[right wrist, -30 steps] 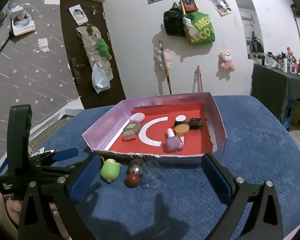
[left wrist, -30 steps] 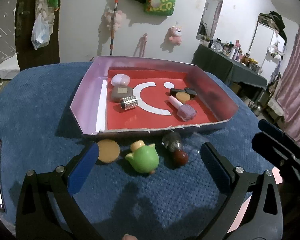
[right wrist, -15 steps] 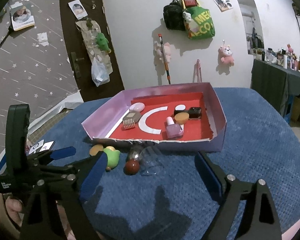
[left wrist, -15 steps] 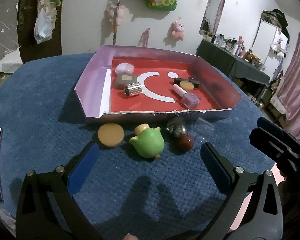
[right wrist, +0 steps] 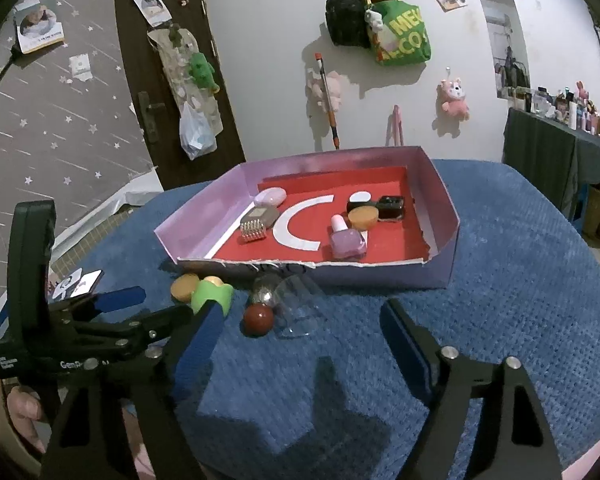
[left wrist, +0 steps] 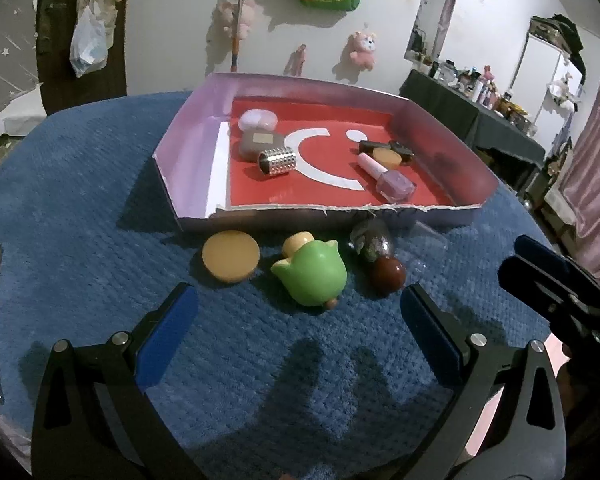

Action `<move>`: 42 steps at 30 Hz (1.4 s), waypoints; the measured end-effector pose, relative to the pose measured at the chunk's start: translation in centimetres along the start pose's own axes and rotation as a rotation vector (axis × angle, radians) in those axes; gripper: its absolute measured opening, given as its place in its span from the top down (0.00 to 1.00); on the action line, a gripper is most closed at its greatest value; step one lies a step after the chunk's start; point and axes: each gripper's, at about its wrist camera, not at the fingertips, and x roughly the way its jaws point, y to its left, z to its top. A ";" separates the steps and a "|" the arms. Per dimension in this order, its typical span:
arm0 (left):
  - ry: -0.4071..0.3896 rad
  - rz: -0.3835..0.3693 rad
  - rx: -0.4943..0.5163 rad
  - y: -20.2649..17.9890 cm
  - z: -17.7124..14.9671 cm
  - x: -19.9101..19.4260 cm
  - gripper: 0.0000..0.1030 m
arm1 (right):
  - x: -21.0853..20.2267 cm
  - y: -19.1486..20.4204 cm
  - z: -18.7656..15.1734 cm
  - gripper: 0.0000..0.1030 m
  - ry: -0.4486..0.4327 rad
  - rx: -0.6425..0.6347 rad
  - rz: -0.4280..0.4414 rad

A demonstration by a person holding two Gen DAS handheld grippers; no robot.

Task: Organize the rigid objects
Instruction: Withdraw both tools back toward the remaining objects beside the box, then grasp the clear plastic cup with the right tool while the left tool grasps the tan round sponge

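The left gripper [left wrist: 296, 318] stands wide, empty, above the blue cloth [left wrist: 80, 200]. The right gripper [right wrist: 300, 334] has just been closing; its jaws remain apart with nothing between them. Just ahead lie a green toy [left wrist: 310, 272], a tan disc [left wrist: 231, 255], a dark red ball [left wrist: 388, 273] and a clear cup [right wrist: 298, 310], all outside the tray [left wrist: 192, 136], which holds a nail polish bottle [left wrist: 388, 176] and a studded metal cylinder [left wrist: 277, 161].
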 end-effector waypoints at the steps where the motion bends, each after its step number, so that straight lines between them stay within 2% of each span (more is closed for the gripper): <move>1: 0.005 -0.003 -0.002 0.0 0.0 0.2 0.00 | 0.1 0.0 -0.1 0.24 0.005 0.001 -0.001; 8: 0.020 0.000 -0.006 0.1 -0.1 1.1 0.04 | 1.3 -0.3 -0.2 0.29 0.041 0.005 -0.005; 10: 0.027 0.003 -0.006 0.2 -0.1 1.4 0.11 | 1.8 -0.5 -0.1 0.29 0.053 0.010 -0.005; 12: 0.037 0.003 -0.015 0.5 0.0 1.7 0.13 | 2.3 -0.6 -0.2 0.29 0.062 0.012 -0.004; 19: 0.040 -0.024 -0.057 2.1 0.1 1.8 0.13 | 3.6 -1.0 -0.2 0.29 0.090 0.022 -0.003; 29: 0.034 -0.018 -0.090 3.9 0.4 1.9 0.14 | 5.0 -1.6 -0.1 0.32 0.112 0.030 -0.002; 31: 0.026 -0.014 -0.094 4.3 0.4 1.5 0.20 | 5.3 -1.7 0.0 0.32 0.116 0.035 -0.001; 33: 0.020 -0.017 -0.107 4.9 0.3 1.1 0.20 | 5.4 -1.7 0.2 0.32 0.116 0.036 0.001; 39: 0.051 0.030 -0.117 6.0 0.4 2.5 0.20 | 6.1 -1.6 0.3 0.33 0.125 0.028 0.006; 42: 0.049 0.057 -0.087 5.5 0.8 3.0 0.21 | 6.5 -1.3 0.3 0.34 0.130 0.024 0.008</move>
